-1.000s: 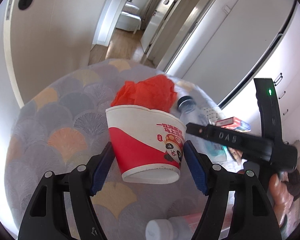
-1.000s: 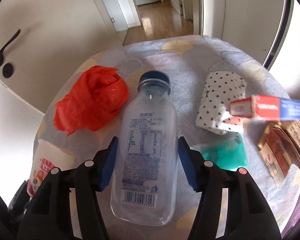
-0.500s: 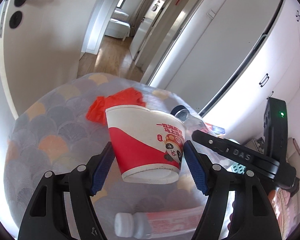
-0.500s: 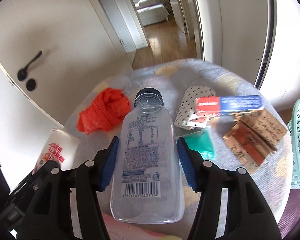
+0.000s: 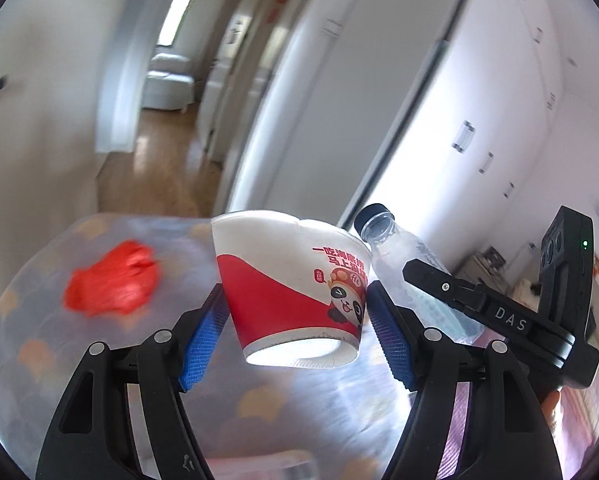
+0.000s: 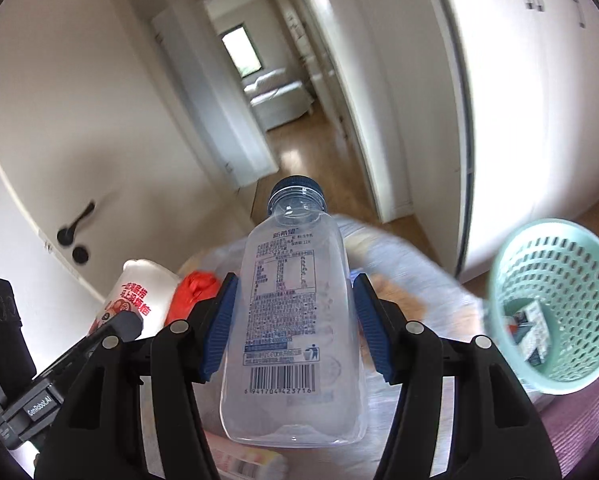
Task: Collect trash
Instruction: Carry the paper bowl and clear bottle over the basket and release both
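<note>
My left gripper [image 5: 295, 336] is shut on a red-and-white paper cup [image 5: 291, 280] with a panda print, held above the round table [image 5: 59, 360]. My right gripper [image 6: 293, 324] is shut on a clear plastic bottle [image 6: 295, 300] with a dark blue cap, lifted off the table. The left wrist view also shows that bottle [image 5: 395, 252] and the right gripper's black body to the right of the cup. In the right wrist view the cup [image 6: 139, 296] shows at the left. A crumpled red plastic bag [image 5: 111, 284] lies on the scallop-patterned cloth. A mint-green mesh basket [image 6: 559, 304] holding a small box stands at the right.
A white door with a black handle [image 6: 75, 224] stands to the left. An open hallway with wooden floor [image 6: 299, 152] runs ahead. White wardrobe doors [image 5: 499, 100] fill the right side. A blurred bottle lies at the table's near edge [image 5: 267, 464].
Both grippers have risen and swung right with the cup and the bottle held. The table items have dropped lower or out of view, and the mint basket has come into the right wrist view.
</note>
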`<state>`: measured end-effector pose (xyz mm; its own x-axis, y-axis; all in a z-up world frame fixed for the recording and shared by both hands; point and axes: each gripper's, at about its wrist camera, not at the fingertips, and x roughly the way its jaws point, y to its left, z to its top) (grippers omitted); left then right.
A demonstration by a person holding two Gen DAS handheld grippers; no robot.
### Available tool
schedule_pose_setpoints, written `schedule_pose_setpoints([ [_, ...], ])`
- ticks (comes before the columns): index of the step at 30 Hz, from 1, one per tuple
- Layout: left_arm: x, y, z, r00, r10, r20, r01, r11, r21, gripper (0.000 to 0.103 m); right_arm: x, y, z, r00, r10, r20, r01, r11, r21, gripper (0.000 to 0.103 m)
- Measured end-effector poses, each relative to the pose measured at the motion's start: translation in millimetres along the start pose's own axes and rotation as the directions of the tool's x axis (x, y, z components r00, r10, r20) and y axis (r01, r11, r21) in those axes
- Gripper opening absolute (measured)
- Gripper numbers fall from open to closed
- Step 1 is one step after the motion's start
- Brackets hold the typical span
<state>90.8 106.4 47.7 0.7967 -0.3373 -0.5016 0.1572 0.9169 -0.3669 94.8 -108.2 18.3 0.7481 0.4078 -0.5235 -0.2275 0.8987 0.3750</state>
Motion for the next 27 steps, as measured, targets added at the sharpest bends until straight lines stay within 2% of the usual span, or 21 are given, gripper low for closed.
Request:
schedule_pose_setpoints([
  [7, 55.3, -75.2, 2.7, 0.995, -0.085, -0.048, 0.089, 0.99, 0.107, 0.068, -33.6, -79.6, 12.9, 0.99, -0.12, 0.08, 0.111, 0.988, 0.109, 0.055],
  [11, 95.4, -116.6, -0.3, 0.986, -0.127, -0.11, 0.142, 0.98, 0.143, 0.068, -47.4, -132.7, 16.5, 0.972, -0.208, 0.107, 0.188, 0.968, 0.168, 0.055],
  [18, 153.9, -170.5, -20.7, 0.961, -0.198, -0.194, 0.233, 0.956, 0.178, 0.068, -44.6, -213.8, 9.5, 0.946, -0.318, 0.061, 0.29, 0.915, 0.282, 0.055],
  [20, 164.9, -180.2, -29.0, 0.95, -0.247, -0.192, 0.284, 0.938, 0.2, 0.068, -38.3, -232.3, 7.3, 0.941, -0.335, 0.042, 0.308, 0.902, 0.301, 0.055],
  [21, 171.5, -184.9, -33.9, 0.947, -0.253, -0.197, 0.294, 0.93, 0.219, 0.068, -35.8, -239.3, 5.9, 0.939, -0.343, 0.036, 0.315, 0.897, 0.31, 0.055],
  [27, 220.0, -203.6, -56.4, 0.942, -0.178, -0.283, 0.253, 0.933, 0.255, 0.068, -17.6, -276.5, -4.8, 0.926, -0.376, -0.025, 0.356, 0.852, 0.384, 0.055],
])
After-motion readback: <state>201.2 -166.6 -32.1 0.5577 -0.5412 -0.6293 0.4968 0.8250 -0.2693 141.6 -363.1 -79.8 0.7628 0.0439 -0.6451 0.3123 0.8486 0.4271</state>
